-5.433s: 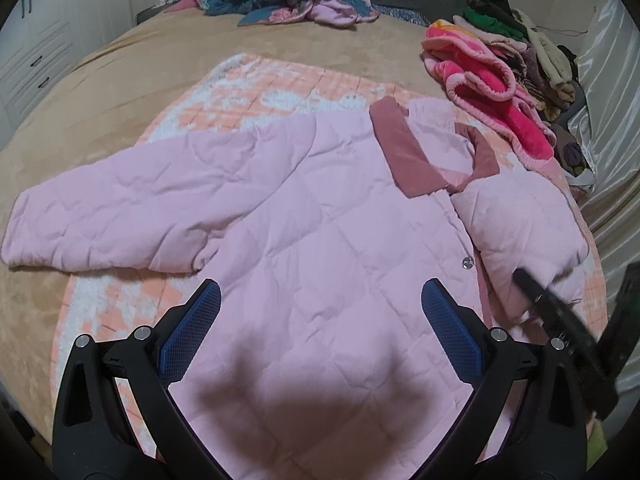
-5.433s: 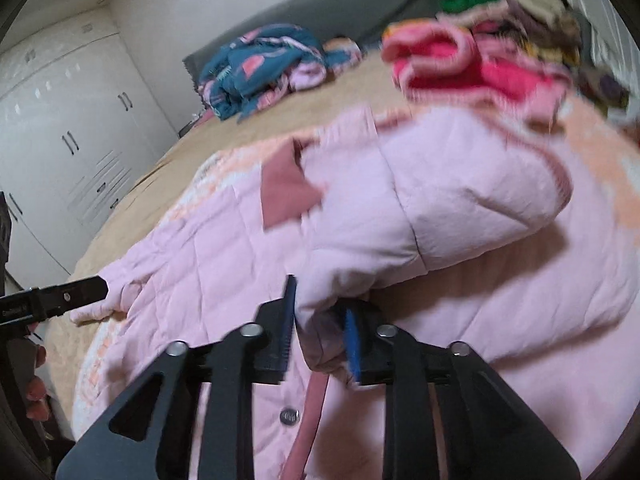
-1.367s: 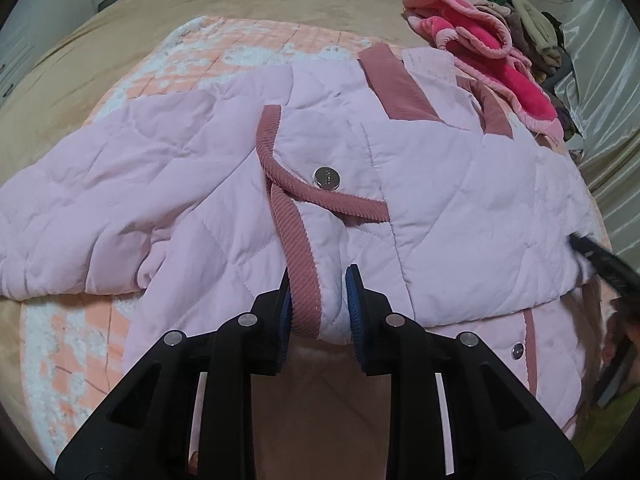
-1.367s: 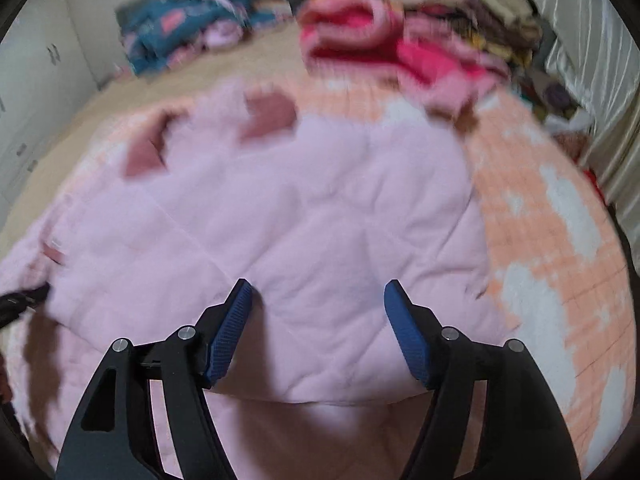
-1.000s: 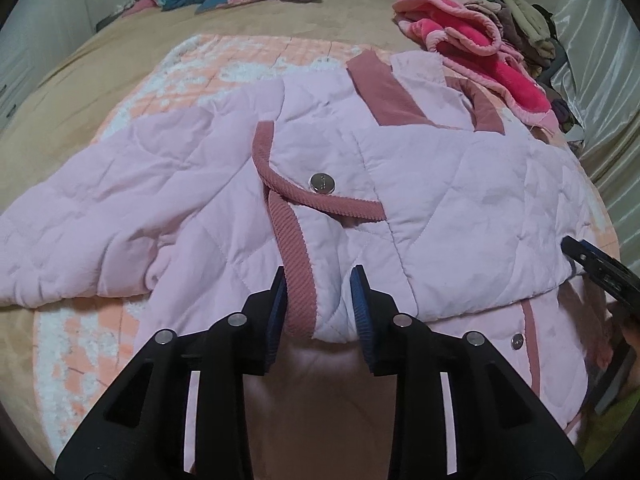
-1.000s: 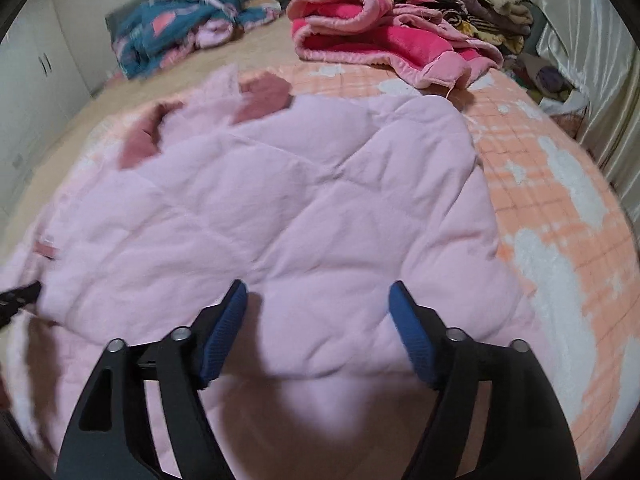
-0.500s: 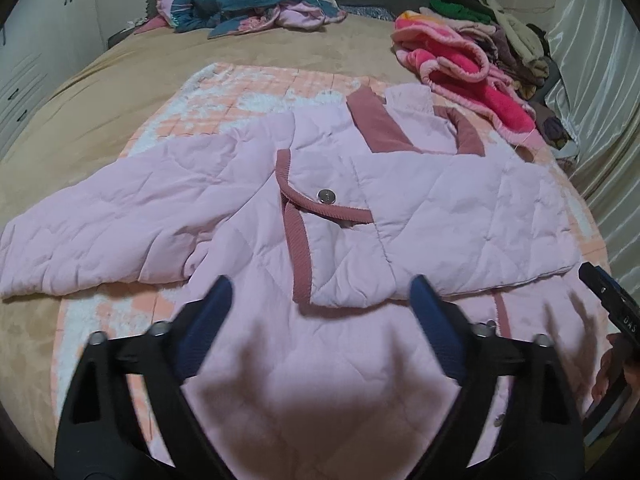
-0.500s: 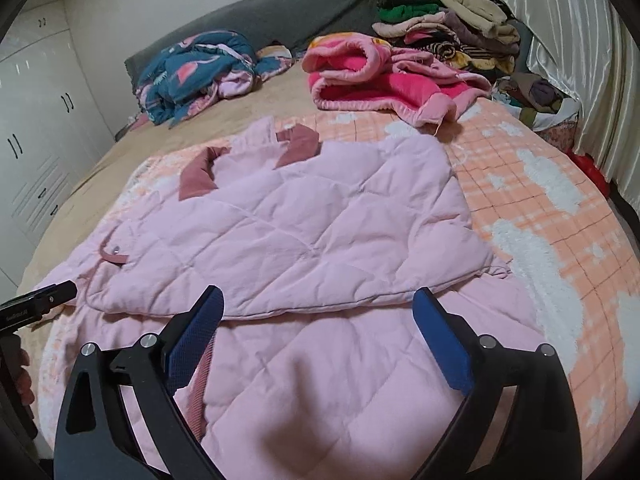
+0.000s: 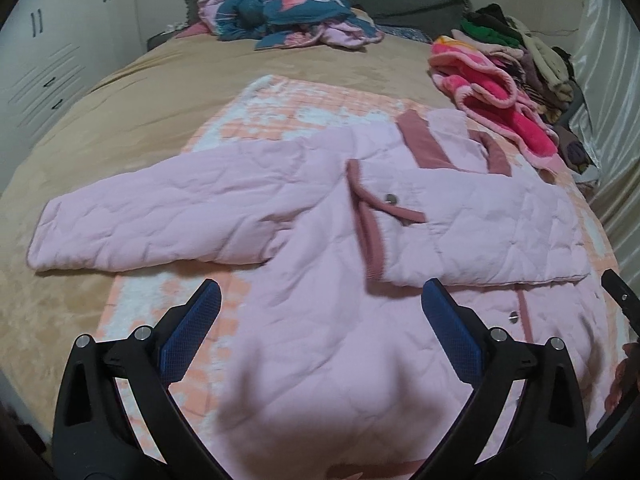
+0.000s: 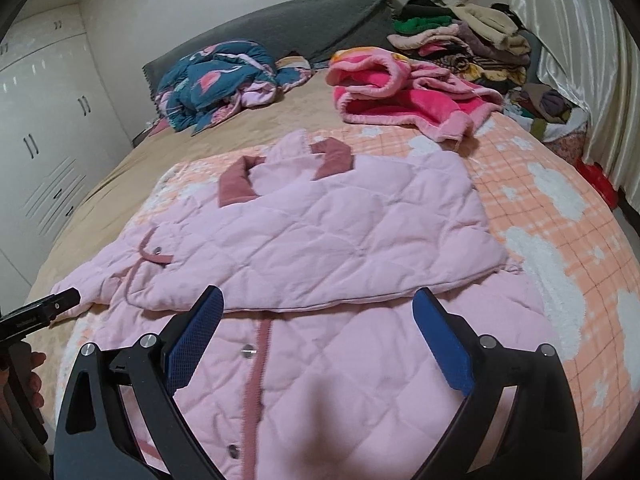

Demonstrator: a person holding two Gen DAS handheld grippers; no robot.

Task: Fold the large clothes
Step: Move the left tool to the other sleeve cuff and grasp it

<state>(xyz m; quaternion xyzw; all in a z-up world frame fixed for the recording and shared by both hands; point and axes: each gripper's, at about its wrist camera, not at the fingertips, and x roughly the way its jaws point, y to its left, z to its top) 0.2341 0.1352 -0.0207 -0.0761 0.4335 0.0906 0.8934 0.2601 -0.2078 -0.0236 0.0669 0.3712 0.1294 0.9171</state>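
Left wrist view: pale pink quilted padded jacket (image 9: 320,240) lies on the bed's peach checked blanket (image 9: 304,104); left gripper (image 9: 320,332) opening, empty. Right gripper (image 10: 316,340) spread, empty. Soft, bulky, probably light; grasp the outstretched sleeve's cuff (image 9: 44,240).

No words, brand names or numbers are showing clearly enough to read in either view. A small pale marking is sitting on the black left hand-held gripper (image 10: 38,312) at about nine o'clock in the right wrist view, but it is appearing too tiny and blurred to make out.
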